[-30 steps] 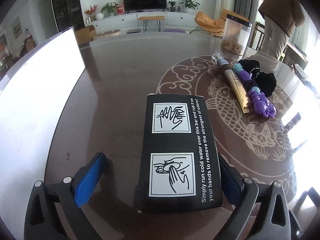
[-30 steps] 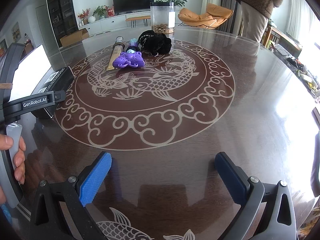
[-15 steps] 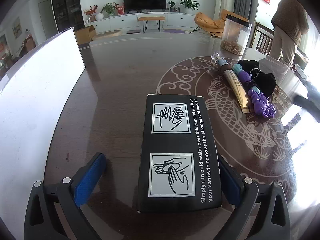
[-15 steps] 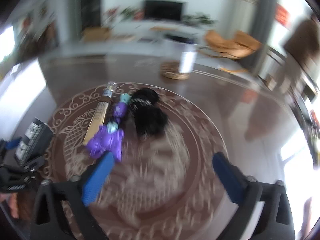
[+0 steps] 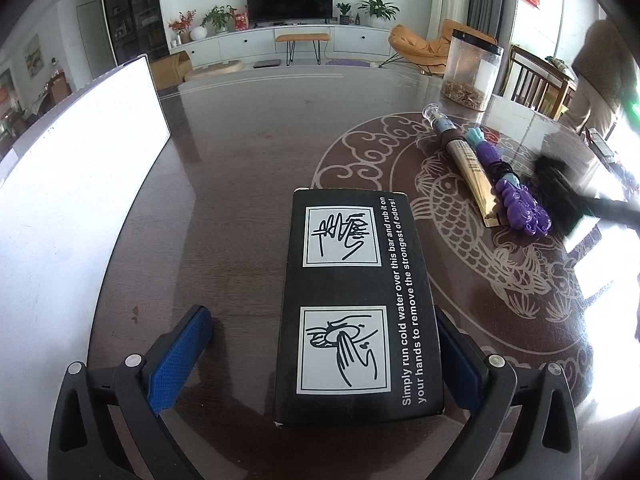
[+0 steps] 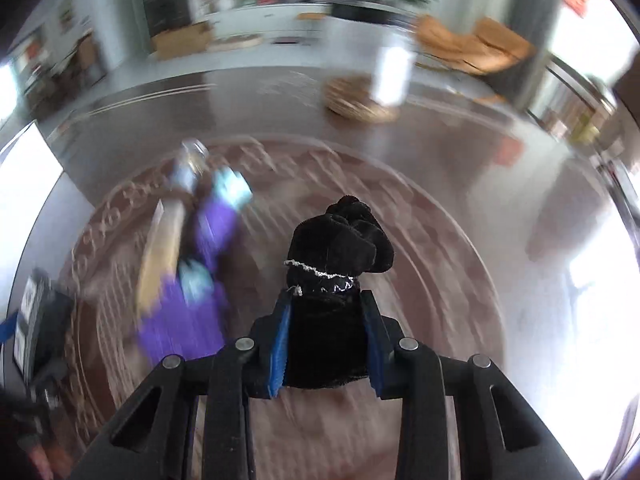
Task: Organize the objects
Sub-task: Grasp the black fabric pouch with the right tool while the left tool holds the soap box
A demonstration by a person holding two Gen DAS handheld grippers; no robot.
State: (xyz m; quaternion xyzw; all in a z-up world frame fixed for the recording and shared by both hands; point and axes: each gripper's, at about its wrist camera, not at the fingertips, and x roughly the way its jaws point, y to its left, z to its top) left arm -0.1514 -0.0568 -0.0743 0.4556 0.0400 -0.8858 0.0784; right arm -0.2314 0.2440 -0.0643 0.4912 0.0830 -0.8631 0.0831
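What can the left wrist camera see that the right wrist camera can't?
Only the left wrist camera shows the words and hand drawings on top of the black box, which lies between the open left tongs.

Only the right wrist camera shows the right tongs closing on the black velvet pouch, with its blue pads against the sides.

Both show the purple toy, the gold tube, the clear jar and the patterned brown table.
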